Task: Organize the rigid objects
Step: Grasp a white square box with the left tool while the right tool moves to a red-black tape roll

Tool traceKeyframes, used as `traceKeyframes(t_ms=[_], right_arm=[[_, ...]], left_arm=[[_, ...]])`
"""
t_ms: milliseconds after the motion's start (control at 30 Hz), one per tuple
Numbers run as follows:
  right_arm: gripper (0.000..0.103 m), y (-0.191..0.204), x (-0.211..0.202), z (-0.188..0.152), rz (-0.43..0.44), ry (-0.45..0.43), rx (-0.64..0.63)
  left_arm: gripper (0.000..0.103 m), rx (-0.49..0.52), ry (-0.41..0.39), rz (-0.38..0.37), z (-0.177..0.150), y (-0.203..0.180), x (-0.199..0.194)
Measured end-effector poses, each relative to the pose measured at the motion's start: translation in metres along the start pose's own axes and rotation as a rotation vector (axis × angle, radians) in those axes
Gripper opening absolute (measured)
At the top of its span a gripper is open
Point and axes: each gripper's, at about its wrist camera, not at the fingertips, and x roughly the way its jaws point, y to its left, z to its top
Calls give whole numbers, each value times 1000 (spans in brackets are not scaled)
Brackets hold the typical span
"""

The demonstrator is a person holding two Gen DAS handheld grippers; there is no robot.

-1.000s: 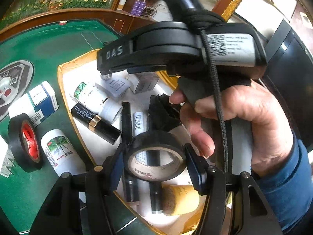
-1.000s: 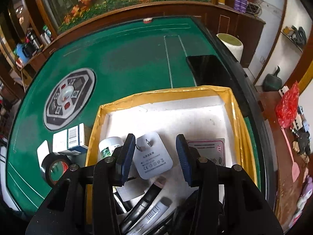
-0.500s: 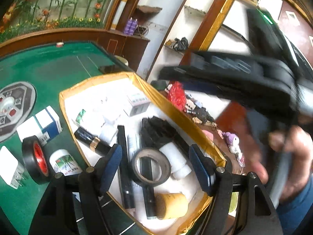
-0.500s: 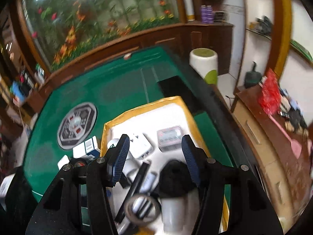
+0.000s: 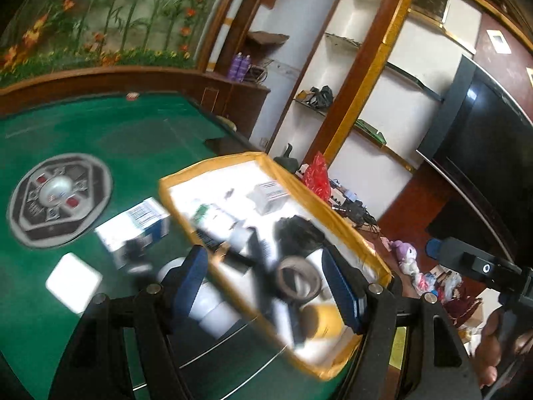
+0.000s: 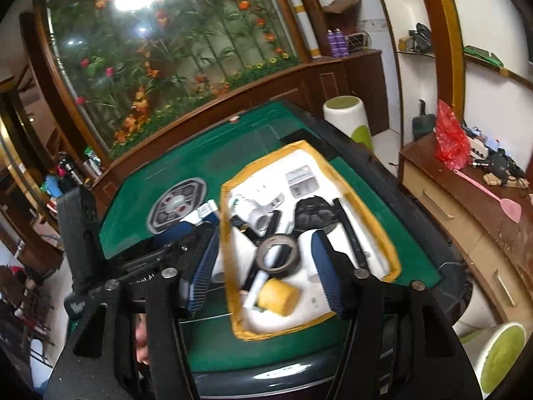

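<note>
A yellow-rimmed white box [image 6: 363, 196] lies on the green table [image 6: 140, 193] and holds several items: a black tape roll [image 6: 279, 255], a yellow cylinder [image 6: 278, 296], white bottles, black tubes and a dark pouch [image 6: 313, 213]. The box also shows, blurred, in the left wrist view [image 5: 319, 206], with the tape roll [image 5: 298, 280] lying in it. My left gripper [image 5: 266, 283] is open and empty, high above the box. My right gripper [image 6: 263, 265] is open and empty, well above the box. A blue-white carton [image 5: 140, 225] and a white plug [image 5: 73, 281] lie on the felt left of the box.
A grey octagonal panel [image 5: 60, 200] sits in the table centre. A wooden sideboard [image 6: 466, 213] with a red bag [image 6: 449, 143] and a pink swatter stands to the right. White-green stools [image 6: 348, 113] stand by the table. Shelves and a dark TV [image 5: 483, 140] line the wall.
My left gripper let go of the tape roll, which now lies in the box, and drew back upward. My right gripper also rose far up from the box.
</note>
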Motion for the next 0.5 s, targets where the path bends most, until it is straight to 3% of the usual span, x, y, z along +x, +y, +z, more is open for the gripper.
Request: traceKeyframes(t_ms=[267, 400, 500], right_arm=[[61, 38, 41, -18, 126, 85, -52], [61, 53, 67, -34, 168, 158, -92], [61, 66, 81, -45, 184, 195, -138]], left_arm=[[72, -71, 9, 99, 0, 84, -53], [72, -207, 33, 143, -10, 147, -75], [72, -299, 28, 132, -13, 168, -77]])
